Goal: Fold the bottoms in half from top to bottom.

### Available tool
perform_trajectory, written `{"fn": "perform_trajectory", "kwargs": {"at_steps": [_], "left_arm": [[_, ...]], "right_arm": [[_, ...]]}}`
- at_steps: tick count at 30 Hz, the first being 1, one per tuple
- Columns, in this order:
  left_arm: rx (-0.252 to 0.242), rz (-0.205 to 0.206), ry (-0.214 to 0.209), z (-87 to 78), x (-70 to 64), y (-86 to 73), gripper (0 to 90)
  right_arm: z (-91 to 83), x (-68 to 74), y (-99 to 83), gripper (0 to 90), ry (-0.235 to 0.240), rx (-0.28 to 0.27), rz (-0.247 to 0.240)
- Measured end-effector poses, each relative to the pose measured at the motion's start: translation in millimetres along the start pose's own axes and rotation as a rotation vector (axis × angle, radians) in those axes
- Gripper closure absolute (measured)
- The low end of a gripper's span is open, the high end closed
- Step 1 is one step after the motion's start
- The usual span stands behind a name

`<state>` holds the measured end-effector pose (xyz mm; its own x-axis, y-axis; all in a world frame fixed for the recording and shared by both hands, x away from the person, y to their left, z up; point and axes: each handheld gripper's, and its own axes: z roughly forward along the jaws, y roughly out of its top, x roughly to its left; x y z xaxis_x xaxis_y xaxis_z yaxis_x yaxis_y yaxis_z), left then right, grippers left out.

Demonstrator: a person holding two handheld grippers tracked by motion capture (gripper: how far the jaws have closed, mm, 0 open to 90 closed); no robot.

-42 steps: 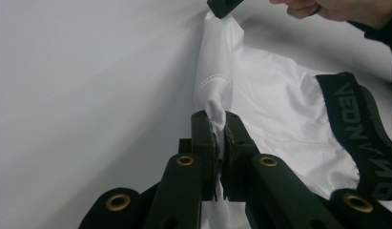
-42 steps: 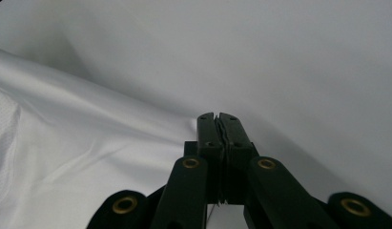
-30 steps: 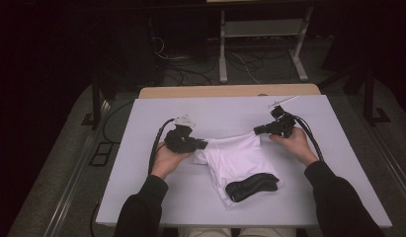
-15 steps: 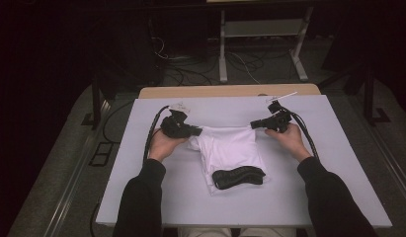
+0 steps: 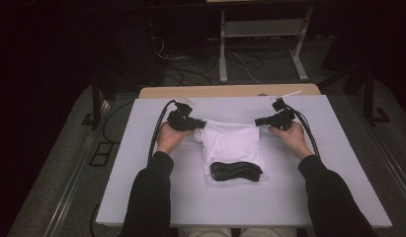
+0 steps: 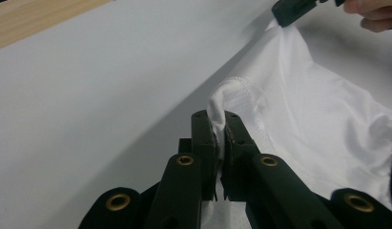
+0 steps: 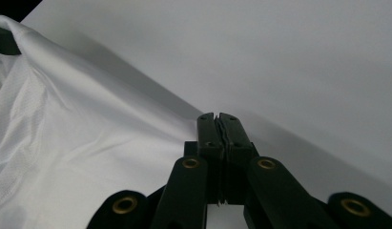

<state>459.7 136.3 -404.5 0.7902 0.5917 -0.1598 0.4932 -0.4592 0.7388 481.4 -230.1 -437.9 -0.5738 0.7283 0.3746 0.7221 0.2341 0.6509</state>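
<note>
A white garment [image 5: 231, 144] lies on the white table [image 5: 141, 192], its far edge stretched taut between the two grippers. Across its near part runs a black band [image 5: 236, 171]. My left gripper [image 5: 199, 125] is shut on the garment's left corner; in the left gripper view the mesh hem [image 6: 234, 102] bunches between the jaws of that gripper [image 6: 219, 124]. My right gripper [image 5: 258, 122] is shut on the right corner, and in the right gripper view the cloth [image 7: 88, 143] spreads away to the left of its closed tips [image 7: 218, 121]. The other gripper [image 6: 294, 8] grips the far corner at the top of the left gripper view.
A wooden strip [image 5: 225, 91] borders the table's far edge. Beyond it stand a metal frame [image 5: 260, 44] and cables on the dark floor. Bare table surface lies to the left, right and front of the garment. Cables [image 5: 158, 126] trail from both grippers.
Both grippers have moved away from the person and farther apart, dragging the garment toward the table's far side and pulling its top edge straight. The black band travelled with it.
</note>
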Motion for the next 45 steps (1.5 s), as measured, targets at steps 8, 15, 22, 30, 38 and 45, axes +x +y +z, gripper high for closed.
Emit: {"fn": "perform_trajectory", "kwargs": {"at_steps": [8, 15, 22, 30, 38, 45], "left_arm": [[-0.013, -0.025, 0.019, 8.8, 11.3, 2.3, 84.2], [-0.025, -0.03, 0.037, 15.7, 18.0, 6.5, 84.2], [-0.031, -0.044, 0.036, 20.5, 22.7, 8.8, 84.1], [-0.043, -0.079, 0.04, 23.9, 24.5, 4.7, 75.9], [-0.132, -0.139, 0.117, 14.5, 17.3, -4.6, 34.3], [-0.139, -0.16, 0.078, 5.6, 14.5, -11.6, 12.6]], "right_arm": [[3.0, -4.7, 7.2, 87.2, -0.018, -0.015, 0.013], [7.4, -9.4, 11.0, 87.2, -0.04, -0.026, 0.024], [8.3, -11.7, 12.9, 87.2, -0.048, -0.034, 0.035], [10.1, -13.6, 11.0, 85.6, -0.038, -0.024, 0.055], [-0.2, -5.2, 6.3, 65.6, -0.048, -0.054, 0.019], [-6.5, 4.2, 0.7, 41.5, -0.065, -0.078, -0.029]]}}
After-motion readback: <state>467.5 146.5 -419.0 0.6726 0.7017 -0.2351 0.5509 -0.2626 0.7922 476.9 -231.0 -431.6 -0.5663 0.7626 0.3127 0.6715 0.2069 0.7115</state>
